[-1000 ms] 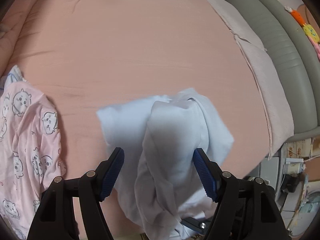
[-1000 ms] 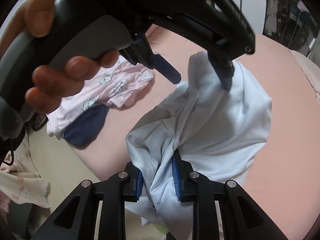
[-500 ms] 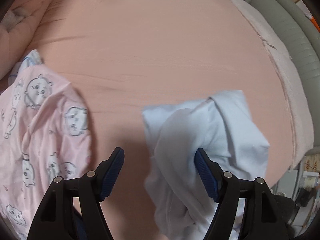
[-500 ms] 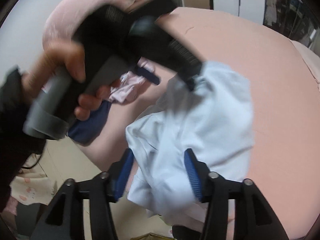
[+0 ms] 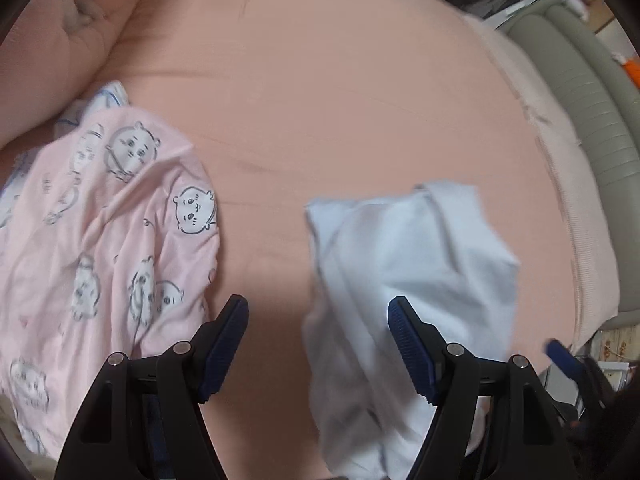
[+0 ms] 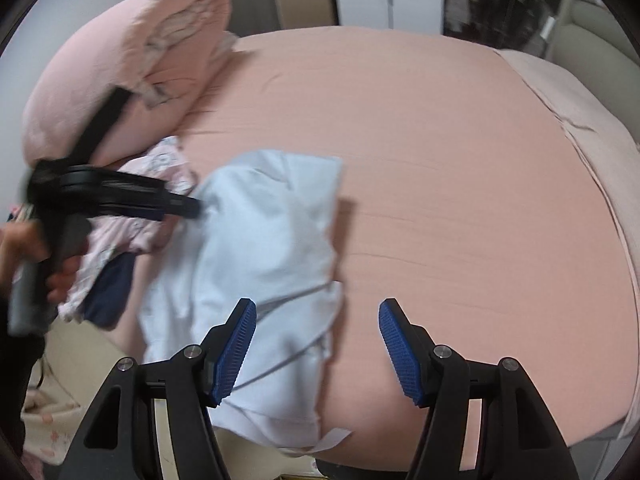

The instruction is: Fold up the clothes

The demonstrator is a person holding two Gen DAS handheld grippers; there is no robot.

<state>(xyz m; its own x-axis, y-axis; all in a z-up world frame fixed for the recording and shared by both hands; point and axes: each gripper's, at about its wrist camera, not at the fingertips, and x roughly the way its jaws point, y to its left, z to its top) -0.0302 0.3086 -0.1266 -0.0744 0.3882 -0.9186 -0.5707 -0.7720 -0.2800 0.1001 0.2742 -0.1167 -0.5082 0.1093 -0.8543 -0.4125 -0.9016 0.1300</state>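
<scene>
Right claw (image 6: 318,346) has just been opening, is standing released, empty; left claw (image 5: 318,346) is gaping too. Limp, light shirt (image 6: 260,248) is slumping just left of it; I'd pinch its hem.

My bed (image 6: 440,160) carries a pale blue garment (image 6: 260,240) near, pink printed clothes (image 5: 100,240) left, a pillow (image 6: 120,60) far left.

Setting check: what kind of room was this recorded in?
Most likely a home bedroom. Clothes lie on a bed with a pink sheet, a rolled pink duvet sits at one end, and a padded grey-green headboard runs along the far side.
</scene>
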